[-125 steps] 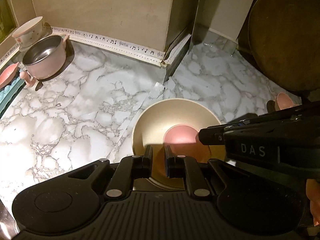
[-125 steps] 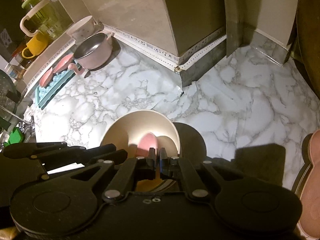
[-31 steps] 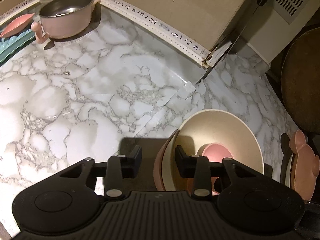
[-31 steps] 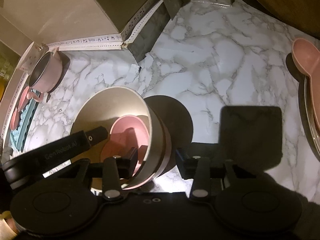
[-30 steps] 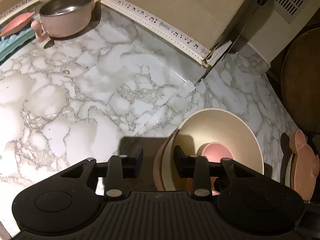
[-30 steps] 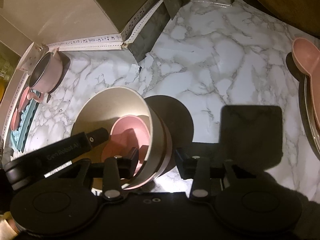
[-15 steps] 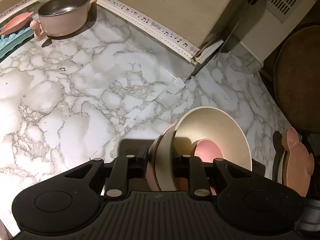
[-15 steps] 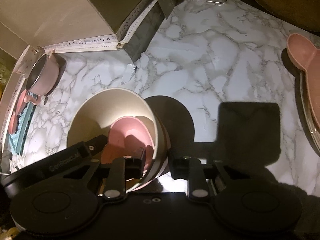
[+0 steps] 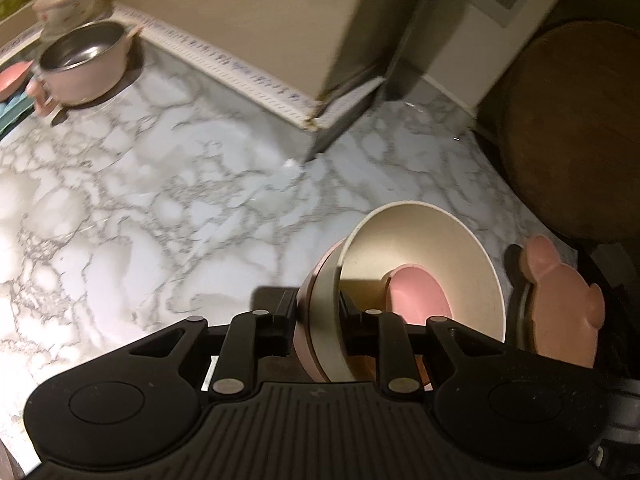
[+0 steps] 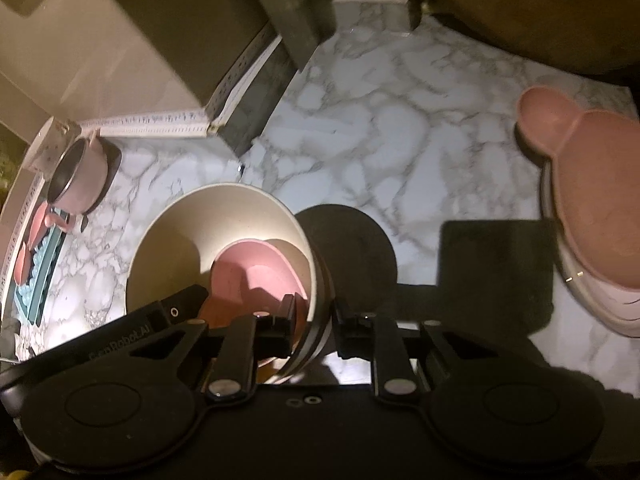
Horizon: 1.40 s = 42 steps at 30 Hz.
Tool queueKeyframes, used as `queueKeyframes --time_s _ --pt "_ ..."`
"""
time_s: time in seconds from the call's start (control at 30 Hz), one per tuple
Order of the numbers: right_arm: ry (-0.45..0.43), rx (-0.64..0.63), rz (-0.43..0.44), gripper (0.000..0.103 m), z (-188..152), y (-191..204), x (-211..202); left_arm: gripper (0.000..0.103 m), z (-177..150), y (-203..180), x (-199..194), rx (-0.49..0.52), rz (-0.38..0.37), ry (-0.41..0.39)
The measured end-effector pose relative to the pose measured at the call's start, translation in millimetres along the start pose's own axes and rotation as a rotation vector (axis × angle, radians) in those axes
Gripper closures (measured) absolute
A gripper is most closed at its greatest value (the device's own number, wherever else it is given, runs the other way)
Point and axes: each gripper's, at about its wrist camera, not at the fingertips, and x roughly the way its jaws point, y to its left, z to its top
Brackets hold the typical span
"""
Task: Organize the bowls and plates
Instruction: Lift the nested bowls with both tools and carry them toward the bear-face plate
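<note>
The left gripper is clamped across the near-left wall of a nested stack of bowls, one finger outside the pink outer bowl, the other inside the cream bowl. The right gripper straddles the opposite, near-right wall of the same stack; its jaws are closing, with the rim layers between them, and the pads look to be pressing on it. Two grips on opposite sides make sense here: the stack is several shells deep, and a single pinch on one edge would let it swing or let the inner bowls slide.

The stack hangs tilted above the marble counter, its mouth turned towards the far right in the left wrist view, so the small pink bowl has settled against the low side of the cream one. The round shadow on the counter just right of the stack in the right wrist view suggests it is off the surface, though the base itself is hidden.

To the right, a pink bear-shaped plate lies on top of a pale dish, which I judge to be the gathering spot for the crockery. At the far left, a pink pot with a steel lining stands against the wall, with a floral bowl behind it, both well apart from the stack.
</note>
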Motion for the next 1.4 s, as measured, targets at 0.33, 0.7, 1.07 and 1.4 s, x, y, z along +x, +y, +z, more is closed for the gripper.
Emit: queueKeyframes --time_s 0.33,0.7,1.07,1.4 --pt "-0.091 0.052 -0.056 0.087 9.7 -42.2 -39.3 0.083 5.8 -67.2 -6.1 0.098 -0.065 -0.003" --pt "-0.173 0.165 -0.130 0.087 23.3 -116.2 -77.0 0.083 2.7 -162.2 7.3 0.251 -0.140 0.017" --pt "-0.201 0.292 -0.188 0.087 25.4 -188.6 -90.3 0.083 -9.8 -235.1 41.3 0.363 -0.193 0.073" --pt "-0.176 0.376 -0.228 0.087 26.7 -233.9 -80.9 0.083 -21.6 -266.1 73.5 0.415 -0.211 0.134"
